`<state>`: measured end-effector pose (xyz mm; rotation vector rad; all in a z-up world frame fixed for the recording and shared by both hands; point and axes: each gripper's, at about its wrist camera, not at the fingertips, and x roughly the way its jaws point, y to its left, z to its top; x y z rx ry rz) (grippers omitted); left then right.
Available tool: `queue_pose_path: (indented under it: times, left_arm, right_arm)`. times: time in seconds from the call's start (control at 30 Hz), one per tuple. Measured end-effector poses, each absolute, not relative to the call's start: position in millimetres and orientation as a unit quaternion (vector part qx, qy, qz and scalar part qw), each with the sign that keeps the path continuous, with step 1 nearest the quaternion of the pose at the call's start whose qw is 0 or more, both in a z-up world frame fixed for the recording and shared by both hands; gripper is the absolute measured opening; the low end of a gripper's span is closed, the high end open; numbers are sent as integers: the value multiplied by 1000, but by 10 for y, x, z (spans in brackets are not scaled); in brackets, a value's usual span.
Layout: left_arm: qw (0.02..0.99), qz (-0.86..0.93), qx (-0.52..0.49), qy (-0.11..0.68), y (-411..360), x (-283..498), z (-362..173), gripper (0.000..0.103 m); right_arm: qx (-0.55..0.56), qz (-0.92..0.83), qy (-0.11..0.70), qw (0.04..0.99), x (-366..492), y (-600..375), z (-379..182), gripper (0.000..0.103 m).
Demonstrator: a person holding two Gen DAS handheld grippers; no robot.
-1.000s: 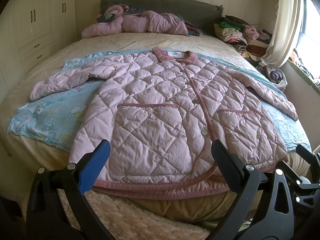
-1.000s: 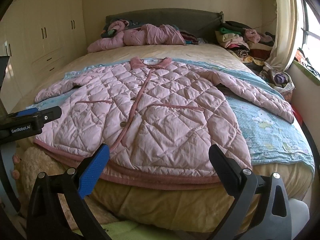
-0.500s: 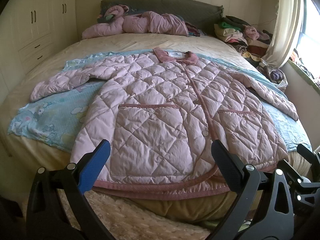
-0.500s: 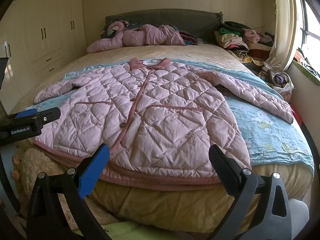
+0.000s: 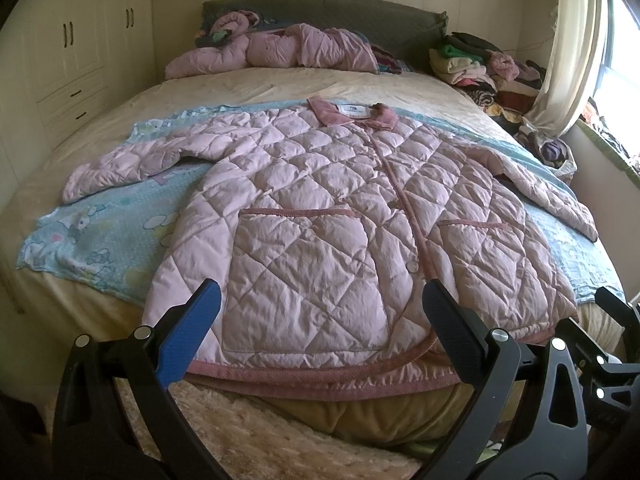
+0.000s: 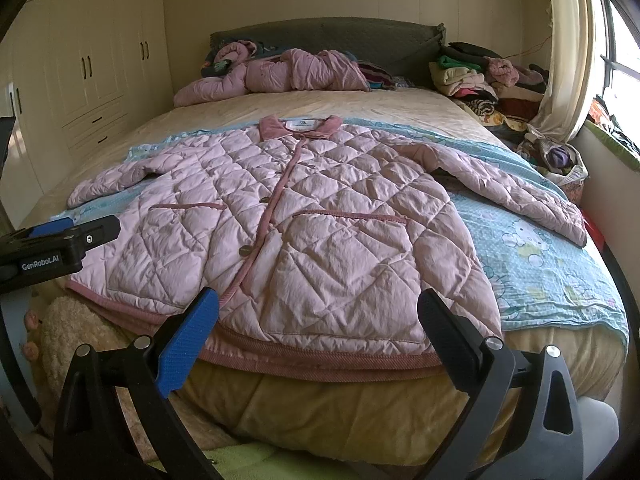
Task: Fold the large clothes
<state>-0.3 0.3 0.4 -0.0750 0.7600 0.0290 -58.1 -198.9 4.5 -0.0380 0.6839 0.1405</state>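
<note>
**Left wrist view: both grippers parked at the foot of the bed, jacket untouched**

Nearest: left gripper, fingers spread wide, nothing between them, hovering short of the hem. Right gripper likewise wide apart and empty, alongside; its body shows at the far right edge of the left view.

Below them: shaggy rug on the floor, then the mattress edge.

On the bed: pink quilted jacket laid front-up, buttoned, hem hanging slightly over the foot edge, both sleeves spread out to the sides. It lies on a blue cartoon-print sheet. Collar points toward the headboard.

Farther back: a second pink padded garment bunched by the headboard; a stack of folded clothes at the far right corner near the curtain.

Judgement: folding not begun.

Risks from here:
- Padding is thick and slick-looking; a shallow pinch on the hem could slip free mid-lift.
- A bite taken too deep may catch the sheet too and drag it along.
- The overhanging hem could slide the whole jacket off the bed if pulled toward the feet.
- Uneven lifting by the two sides would skew the fold.
</note>
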Motion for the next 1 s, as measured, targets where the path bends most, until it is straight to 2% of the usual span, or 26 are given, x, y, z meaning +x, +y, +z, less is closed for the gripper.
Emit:
queue_pose_path:
  times: [0.5, 1.0]
  left_arm:
    - [926, 21, -34, 375, 125, 35, 95, 95]
    - [919, 43, -24, 391, 145, 397, -56, 95]
  right_arm:
    - [-18, 74, 334, 940, -474, -1971, 85, 99]
    - [-6, 83, 333, 939, 4, -1978, 173, 99]
